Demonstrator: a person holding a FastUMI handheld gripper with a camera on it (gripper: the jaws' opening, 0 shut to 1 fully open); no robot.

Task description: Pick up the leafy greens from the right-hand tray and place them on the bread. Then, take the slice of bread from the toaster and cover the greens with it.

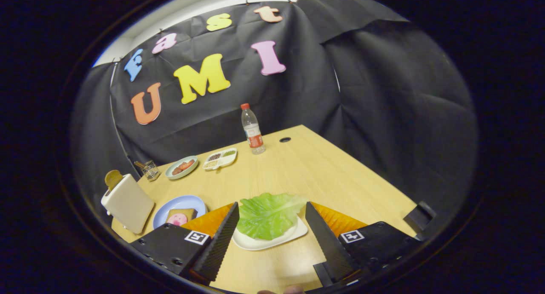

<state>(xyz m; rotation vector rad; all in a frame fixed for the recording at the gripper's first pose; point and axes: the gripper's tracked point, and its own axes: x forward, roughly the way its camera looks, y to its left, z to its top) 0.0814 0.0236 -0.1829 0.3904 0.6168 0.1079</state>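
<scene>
Now the claw (pixel 270 226) stands wide open, its 2 black ridged fingers (pixel 221 238) spread to either side of the leafy greens (pixel 268 215) and gripping nothing. The greens lie on a white tray (pixel 272 240) near the front edge of the bench (pixel 306 170), directly between the fingertips; whether the fingers touch the leaf or the tray cannot be told, though a gap shows on each side. The leaf is pale green, crinkled, and hangs over the far rim of the tray.

Left of the left finger sits a blue plate (pixel 181 204) carrying a slice of bread (pixel 182 213) with a pink round of meat (pixel 177 219) on top of it. Just beyond that plate, at the bench's left edge, stands a cream toaster (pixel 127 204), tilted in this wide view, with 1 slice of toast (pixel 113 179) poking out of its top.

Farther back along the left side are a small glass (pixel 150 170), a pale green dish (pixel 182 167) holding reddish pieces, and a white divided dish (pixel 220 159) with small heaps in its compartments. A plastic water bottle (pixel 252 130) with a red cap stands upright toward the far edge, and a dark round hole (pixel 285 139) in the benchtop lies just to its right.
</scene>
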